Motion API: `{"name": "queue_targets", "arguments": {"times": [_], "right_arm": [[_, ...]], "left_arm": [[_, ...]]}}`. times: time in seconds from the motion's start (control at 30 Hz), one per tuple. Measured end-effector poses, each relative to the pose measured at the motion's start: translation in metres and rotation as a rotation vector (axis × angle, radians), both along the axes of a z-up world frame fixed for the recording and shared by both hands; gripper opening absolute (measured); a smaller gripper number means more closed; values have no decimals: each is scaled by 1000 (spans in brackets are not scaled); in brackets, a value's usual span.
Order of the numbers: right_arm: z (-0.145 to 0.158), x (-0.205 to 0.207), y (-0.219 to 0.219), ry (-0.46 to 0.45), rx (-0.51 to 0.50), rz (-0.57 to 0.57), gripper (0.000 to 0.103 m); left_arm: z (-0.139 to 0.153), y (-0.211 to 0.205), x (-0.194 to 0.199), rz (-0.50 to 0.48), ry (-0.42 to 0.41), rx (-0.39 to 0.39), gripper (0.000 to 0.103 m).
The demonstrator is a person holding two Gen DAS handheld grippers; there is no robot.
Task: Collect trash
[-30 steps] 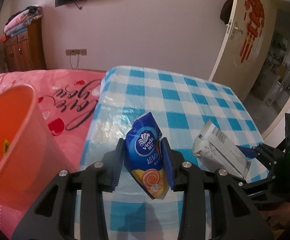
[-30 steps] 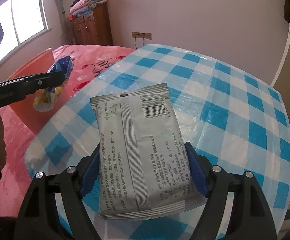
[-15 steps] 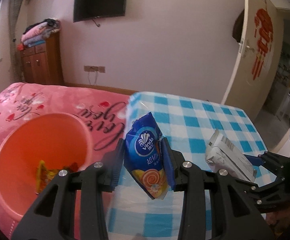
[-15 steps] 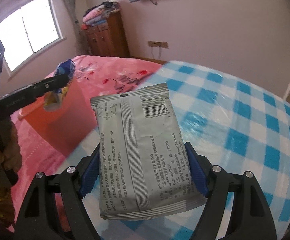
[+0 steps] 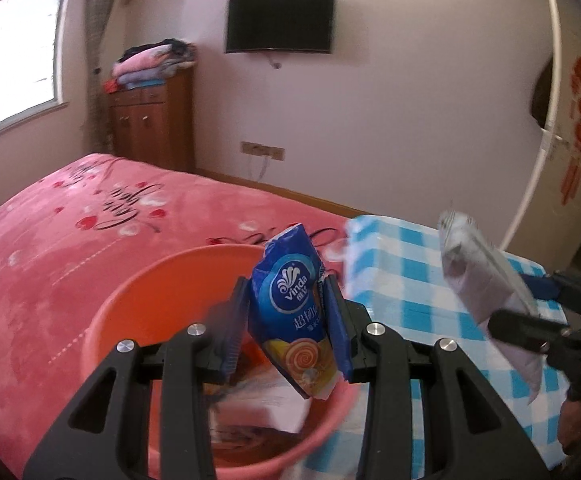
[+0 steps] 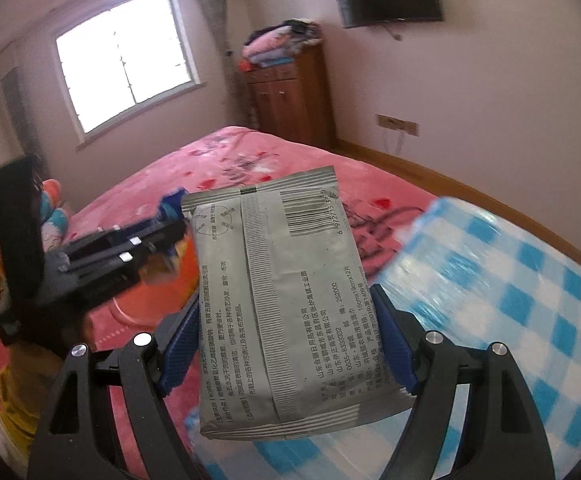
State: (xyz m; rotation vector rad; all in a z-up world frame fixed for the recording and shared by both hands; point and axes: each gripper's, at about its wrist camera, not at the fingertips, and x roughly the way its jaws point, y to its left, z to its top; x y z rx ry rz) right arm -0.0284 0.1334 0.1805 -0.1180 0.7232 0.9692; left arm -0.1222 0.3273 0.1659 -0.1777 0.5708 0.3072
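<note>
now the left gripper (image 5: 288, 330) fingers pinch a blue pack (image 5: 290, 312) over the orange basin (image 5: 138, 300); the right gripper (image 6: 286, 340) fingers clamp a grey packet (image 6: 282, 304).

My left camera looks down along its fingers, close over the orange tub (image 5: 138, 300) at lower centre. My right camera faces the window (image 6: 126, 64), upper left. Both show the pink bed (image 5: 70, 232) and TV (image 5: 280, 20).
</note>
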Motion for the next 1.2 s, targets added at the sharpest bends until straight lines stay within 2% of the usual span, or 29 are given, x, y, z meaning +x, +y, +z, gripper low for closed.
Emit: {"name": "queue_targets", "arguments": {"times": [0.2, 0.37, 0.47, 0.53, 0.63, 0.77, 0.97, 1.2], "right_arm": [[11, 5, 56, 7, 27, 79, 78], [8, 8, 99, 35, 28, 130, 79], [-1, 13, 116, 64, 14, 151, 81], [-9, 17, 122, 95, 23, 154, 90], [-13, 24, 116, 141, 73, 146, 91], [-15, 29, 99, 126, 88, 97, 91], [-15, 26, 63, 51, 79, 2, 91], [-15, 15, 20, -51, 53, -96, 91]], "left_arm": [[-12, 31, -3, 70, 30, -17, 39], [-27, 47, -2, 99, 65, -36, 40], [-34, 53, -2, 112, 78, -48, 51], [-38, 55, -1, 119, 89, -51, 63], [-44, 57, -2, 160, 114, -34, 75], [-44, 62, -9, 191, 95, -39, 86], [-37, 55, -15, 208, 76, -5, 89], [-26, 29, -9, 184, 59, 43, 93]]}}
